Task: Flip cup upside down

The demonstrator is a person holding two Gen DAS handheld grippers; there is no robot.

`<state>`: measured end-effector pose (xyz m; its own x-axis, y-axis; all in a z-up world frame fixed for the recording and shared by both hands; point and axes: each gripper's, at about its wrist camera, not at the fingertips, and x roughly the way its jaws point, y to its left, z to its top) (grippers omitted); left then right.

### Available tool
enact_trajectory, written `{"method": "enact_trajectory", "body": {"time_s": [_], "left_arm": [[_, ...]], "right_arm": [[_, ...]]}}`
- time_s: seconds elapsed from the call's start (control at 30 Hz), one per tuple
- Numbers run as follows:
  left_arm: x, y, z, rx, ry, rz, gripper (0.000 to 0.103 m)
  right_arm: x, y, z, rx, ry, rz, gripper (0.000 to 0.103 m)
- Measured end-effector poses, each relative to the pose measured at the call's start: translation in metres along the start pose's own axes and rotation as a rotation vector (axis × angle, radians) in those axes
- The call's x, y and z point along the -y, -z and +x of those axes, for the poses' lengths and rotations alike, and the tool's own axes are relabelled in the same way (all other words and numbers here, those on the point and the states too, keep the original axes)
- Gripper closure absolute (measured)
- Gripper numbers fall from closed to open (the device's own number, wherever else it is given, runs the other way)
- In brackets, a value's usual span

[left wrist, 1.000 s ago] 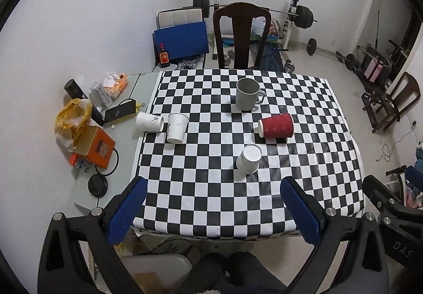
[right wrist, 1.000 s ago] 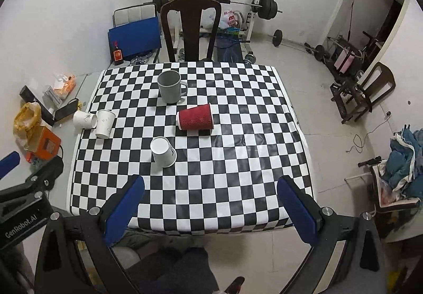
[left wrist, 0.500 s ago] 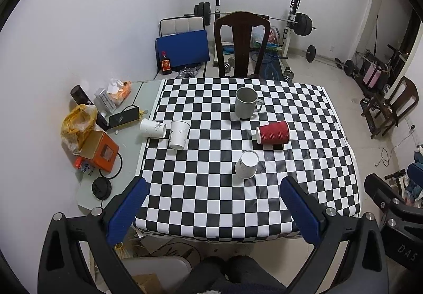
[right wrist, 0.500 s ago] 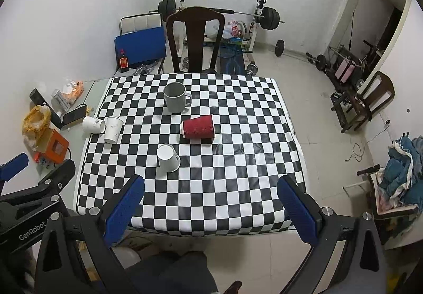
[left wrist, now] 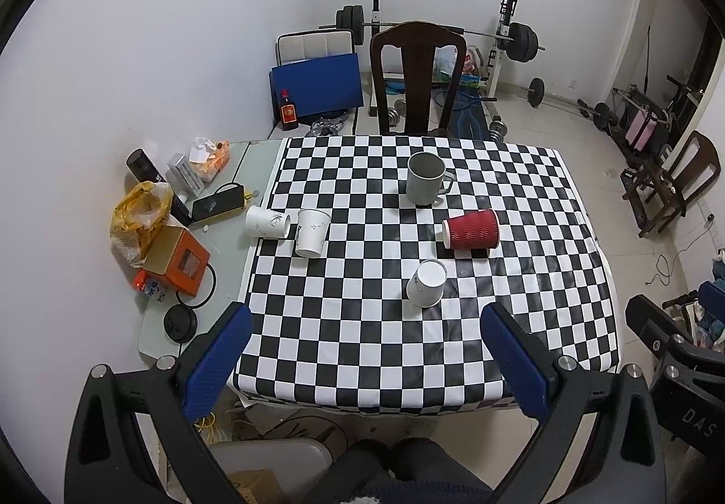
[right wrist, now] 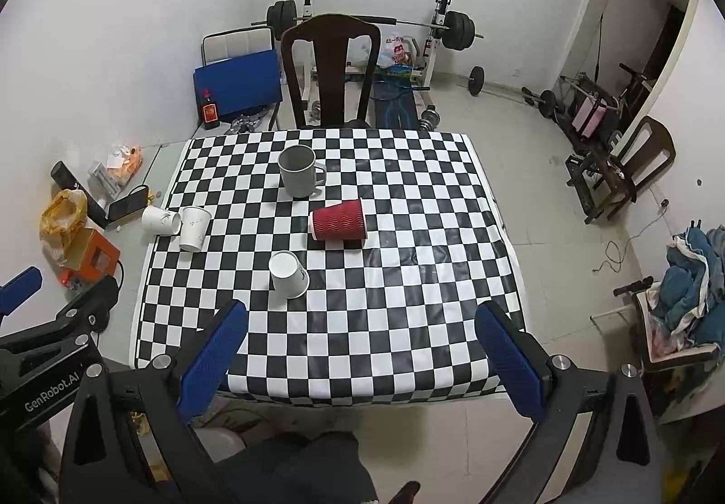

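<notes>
Nothing of the flip looks begun. Both grippers, left [left wrist: 362, 350] and right [right wrist: 360, 345], hang high above the desk [left wrist: 543, 323] with fingers [left wrist: 217, 361] spread wide and holding nothing. The mug [left wrist: 423, 178] stands upright, far ahead between the fingers; the red cup [left wrist: 471, 228] lies on its side nearer. Three white cups [left wrist: 427, 283] stand or lie about. Which cup is meant I cannot tell; reach, grasp and turn all remain.

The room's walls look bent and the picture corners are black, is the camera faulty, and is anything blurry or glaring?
Left wrist view: fisheye bending and black corners are normal; checkered tablecloth sharp, with mild sheen near the red cup. Right wrist view: same curvature, even soft light, faint shadows under the grey mug; no blur.
</notes>
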<state>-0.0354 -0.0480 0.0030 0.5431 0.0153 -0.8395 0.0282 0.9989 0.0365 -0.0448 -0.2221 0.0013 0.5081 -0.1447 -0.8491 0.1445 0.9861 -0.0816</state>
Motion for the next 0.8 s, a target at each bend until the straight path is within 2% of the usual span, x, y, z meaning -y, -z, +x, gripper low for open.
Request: {"method": "enact_trajectory", "body": {"time_s": [0.8], "left_arm": [[-0.0021,0.0001,-0.0077,-0.001,0.008,0.001,0.000]], "right_arm": [[0.0032,0.0004,-0.0017,-0.003,-0.004,0.001,0.002]]}}
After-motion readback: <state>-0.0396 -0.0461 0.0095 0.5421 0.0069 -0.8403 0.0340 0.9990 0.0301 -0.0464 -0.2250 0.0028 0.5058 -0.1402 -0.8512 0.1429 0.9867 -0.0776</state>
